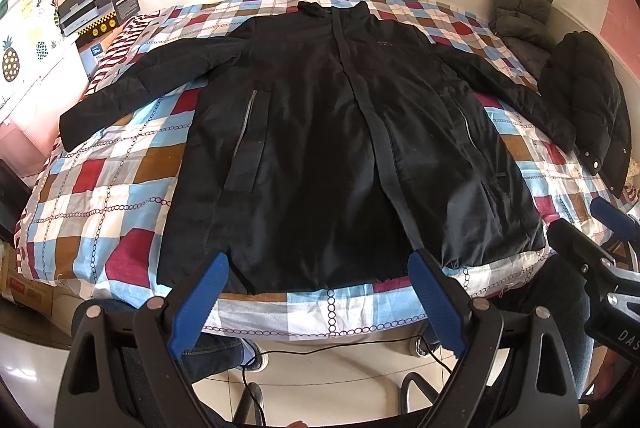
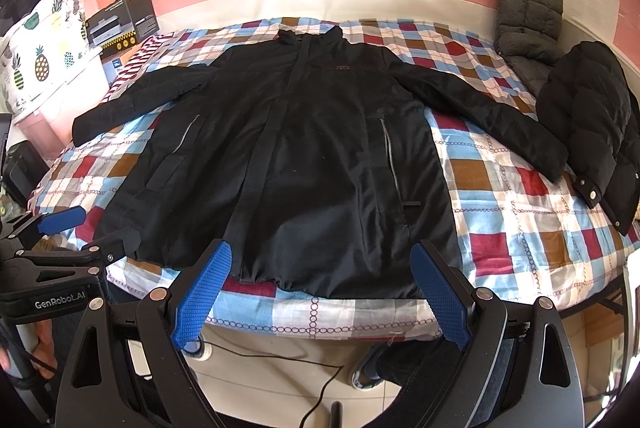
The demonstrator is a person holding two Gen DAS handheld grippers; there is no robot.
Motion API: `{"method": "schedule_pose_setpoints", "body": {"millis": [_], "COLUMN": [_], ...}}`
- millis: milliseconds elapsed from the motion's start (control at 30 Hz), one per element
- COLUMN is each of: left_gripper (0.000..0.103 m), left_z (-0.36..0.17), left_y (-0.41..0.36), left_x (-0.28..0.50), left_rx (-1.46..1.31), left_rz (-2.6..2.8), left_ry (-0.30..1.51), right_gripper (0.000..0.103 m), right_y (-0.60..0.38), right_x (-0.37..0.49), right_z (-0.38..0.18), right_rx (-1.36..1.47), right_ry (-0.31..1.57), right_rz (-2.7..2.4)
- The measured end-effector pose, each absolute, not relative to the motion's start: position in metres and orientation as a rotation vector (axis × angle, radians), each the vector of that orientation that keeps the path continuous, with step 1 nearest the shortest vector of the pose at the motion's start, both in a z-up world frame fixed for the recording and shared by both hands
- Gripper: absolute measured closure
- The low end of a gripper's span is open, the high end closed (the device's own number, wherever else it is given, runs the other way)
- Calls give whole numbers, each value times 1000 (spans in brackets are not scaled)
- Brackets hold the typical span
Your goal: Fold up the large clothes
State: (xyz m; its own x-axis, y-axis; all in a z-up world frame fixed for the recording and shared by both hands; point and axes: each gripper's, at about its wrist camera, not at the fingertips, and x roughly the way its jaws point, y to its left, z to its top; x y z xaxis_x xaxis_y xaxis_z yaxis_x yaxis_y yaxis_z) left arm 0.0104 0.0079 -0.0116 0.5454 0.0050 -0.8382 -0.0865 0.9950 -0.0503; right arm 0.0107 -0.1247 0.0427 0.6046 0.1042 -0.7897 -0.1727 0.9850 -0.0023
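A long black padded jacket [image 1: 340, 132] of smooth, slightly shiny fabric lies front up and flat on the bed's checked quilt [image 1: 108, 188], a cotton patchwork of red, blue, brown and white squares printed with chain lines. Its stand collar points to the pink wall, both sleeves spread outward, and grey zip strips edge the two slanted pockets. The hem sits near the bed's front edge. The left gripper [image 1: 320, 304] hangs just off that edge with its blue, dimpled rubber pads [image 1: 198, 304] spread wide and nothing between them. The right gripper [image 2: 322, 298] hovers alongside, equally wide apart and empty. A puffy black quilted coat [image 2: 588, 132] with snap buttons is heaped at the quilt's right side, by a grey quilted cushion [image 2: 528, 24].
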Motion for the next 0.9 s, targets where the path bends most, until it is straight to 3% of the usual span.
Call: {"method": "schedule_pose_setpoints", "body": {"millis": [400,900], "left_gripper": [10,10], "left_z": [-21,-51], "left_y": [39,147], "left_x": [49,131], "left_rx": [-143,-239], "left_rz": [78,225], "left_ry": [996,960], "right_gripper": [12,12], "right_y": [-103,-59], "right_x": [49,136], "right_z": [38,8], "right_rx": [-119,-156], "right_ry": [899,924], "right_rz": [229,331]}}
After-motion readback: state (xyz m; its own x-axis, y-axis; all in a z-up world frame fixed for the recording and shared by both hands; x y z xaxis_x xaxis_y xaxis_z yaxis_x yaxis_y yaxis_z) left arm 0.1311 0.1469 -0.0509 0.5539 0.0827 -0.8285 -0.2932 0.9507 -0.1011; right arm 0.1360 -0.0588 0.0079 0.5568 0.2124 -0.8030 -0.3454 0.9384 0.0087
